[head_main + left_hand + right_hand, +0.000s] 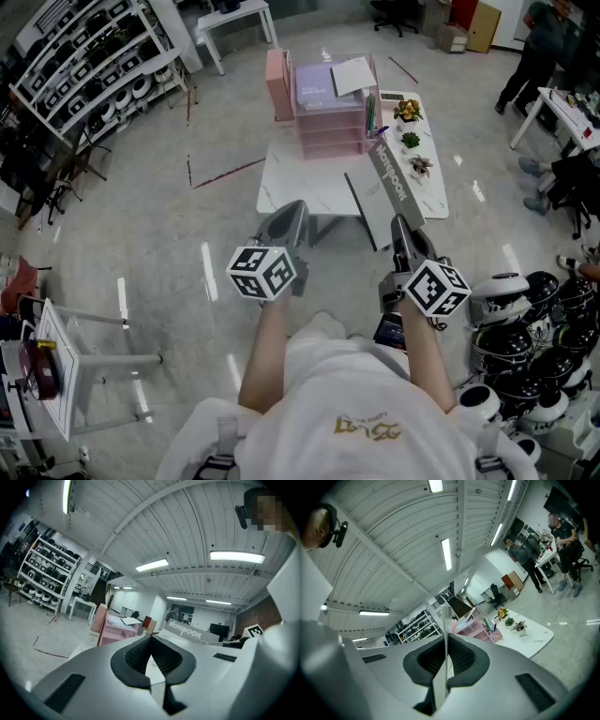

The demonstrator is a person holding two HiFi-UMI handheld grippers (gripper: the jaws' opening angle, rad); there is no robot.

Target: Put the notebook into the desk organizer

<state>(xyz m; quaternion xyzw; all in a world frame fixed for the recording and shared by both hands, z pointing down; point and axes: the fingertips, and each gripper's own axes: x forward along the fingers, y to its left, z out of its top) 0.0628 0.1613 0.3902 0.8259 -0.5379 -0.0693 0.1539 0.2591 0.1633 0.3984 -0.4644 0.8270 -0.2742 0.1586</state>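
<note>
- Notebook [392, 183], grey, is pinched by its near edge in the right claw [400, 227] (edge-on between the pads). It hangs over the tabletop [291, 178], apart from the pink organizer [330, 117].
- Left claw [289, 214] is closed on nothing, beside the right.

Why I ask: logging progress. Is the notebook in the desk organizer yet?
Out: the right tongs hold the notebook short of the desk organizer.
</note>
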